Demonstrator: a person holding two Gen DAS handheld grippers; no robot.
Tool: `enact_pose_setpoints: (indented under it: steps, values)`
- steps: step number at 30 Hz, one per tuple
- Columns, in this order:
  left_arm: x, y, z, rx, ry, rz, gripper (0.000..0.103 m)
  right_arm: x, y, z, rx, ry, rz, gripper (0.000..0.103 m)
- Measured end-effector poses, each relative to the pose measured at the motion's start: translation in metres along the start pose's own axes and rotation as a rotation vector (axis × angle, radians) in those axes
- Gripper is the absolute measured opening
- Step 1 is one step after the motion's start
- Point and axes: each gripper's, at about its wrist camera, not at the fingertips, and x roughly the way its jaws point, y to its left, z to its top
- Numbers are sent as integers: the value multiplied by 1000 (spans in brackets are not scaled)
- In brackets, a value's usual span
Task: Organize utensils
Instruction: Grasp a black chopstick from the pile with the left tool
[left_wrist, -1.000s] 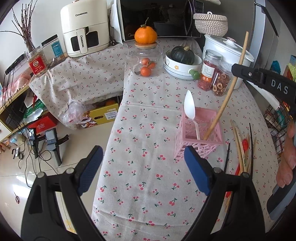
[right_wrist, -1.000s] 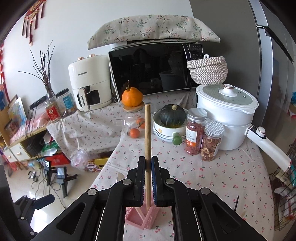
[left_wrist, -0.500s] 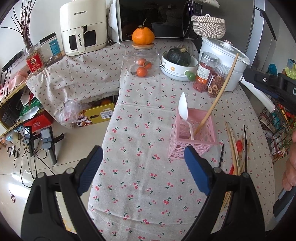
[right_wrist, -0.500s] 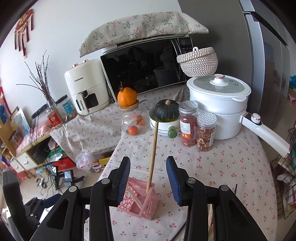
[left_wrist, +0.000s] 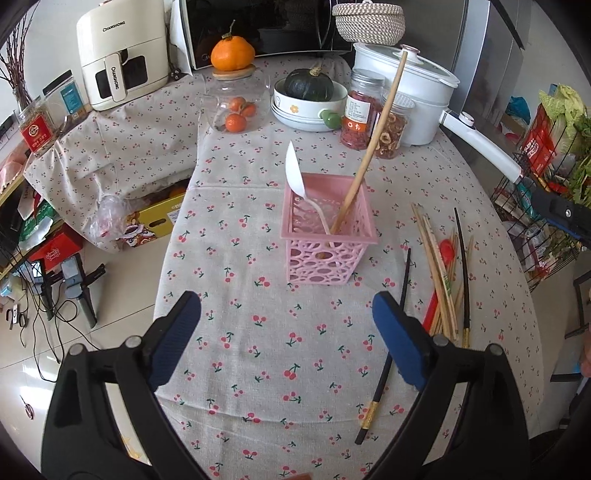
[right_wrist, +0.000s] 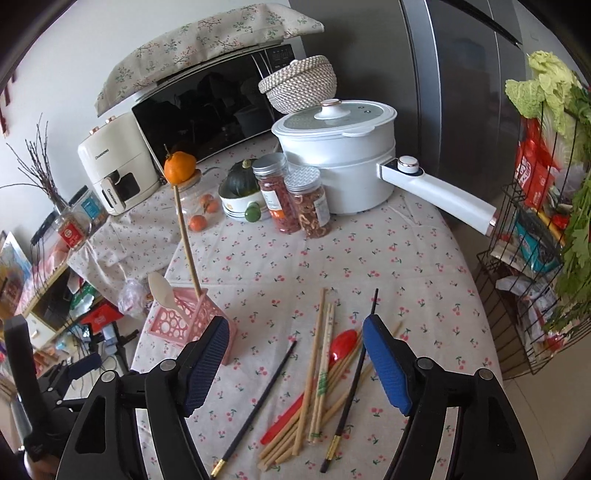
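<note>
Nearest, right gripper (right_wrist: 295, 362): jaws have just been opening and stand wide with nothing between them, hovering above the loose pile of utensils. Left gripper (left_wrist: 286, 332): jaws wide apart, holding nothing, poised over bare tablecloth (left_wrist: 258, 350) short of the pink basket (left_wrist: 325, 236). Remaining work, by judgement most of the task: a bundle of wooden chopsticks (right_wrist: 321, 373), a red spoon (right_wrist: 341, 349) and two black chopsticks (right_wrist: 255, 402) lie flat on the cloth beside the basket, none yet stowed. Completed so far: a white spoon (left_wrist: 295, 173) and one long wooden chopstick (left_wrist: 373, 144) stand tilted inside the basket. Beyond, on the cherry-print cloth: two lidded jars (right_wrist: 291, 195) of dried food, a bowl with a dark green squash (right_wrist: 242, 181), a glass jar topped by an orange (right_wrist: 179, 168), a white electric pot (right_wrist: 340, 158). Farthest: a microwave (right_wrist: 210, 110) under a floral cover, a woven basket (right_wrist: 299, 83), a white air fryer (right_wrist: 118, 166), a wire rack of vegetables (right_wrist: 546, 221) at right.
</note>
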Motion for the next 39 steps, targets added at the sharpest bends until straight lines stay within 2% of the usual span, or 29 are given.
enact_pose_setpoints:
  steps: [2,7,12,16,17,19,21,24,27,29,34,37,39]
  values:
    - [2,-9,-3,14,24,5,96,2,-12,-7,2,39,-33,84]
    - [7,-37,-8,71,73,-27,97,6,-32,-22,-58,111,-103,84]
    - [21,-74,-12,150,128,-52,97,5,-48,-30,-98,142,-129,85]
    - [37,-102,-11,210,132,-42,97,5,-63,-31,-86,158,-137,85]
    - [43,-109,-9,222,139,-43,94,6,-66,-30,-81,160,-139,85]
    - [57,-118,-8,231,170,-58,80,7,-75,-30,-72,164,-152,85]
    - [72,-123,-6,230,204,-70,60,8,-83,-30,-63,169,-165,85]
    - [95,-128,-3,209,240,-67,42,9,-96,-31,-43,180,-169,85]
    - [113,-129,0,186,264,-57,31,9,-106,-32,-28,189,-173,85]
    - [121,-127,0,161,286,-77,26,7,-111,-31,-11,185,-172,85]
    - [122,-130,3,160,274,-81,23,6,-118,-28,28,182,-165,85]
    - [121,-131,3,171,280,-87,9,10,-119,-29,37,193,-163,85]
    - [121,-131,1,180,277,-87,8,14,-118,-29,40,201,-167,85]
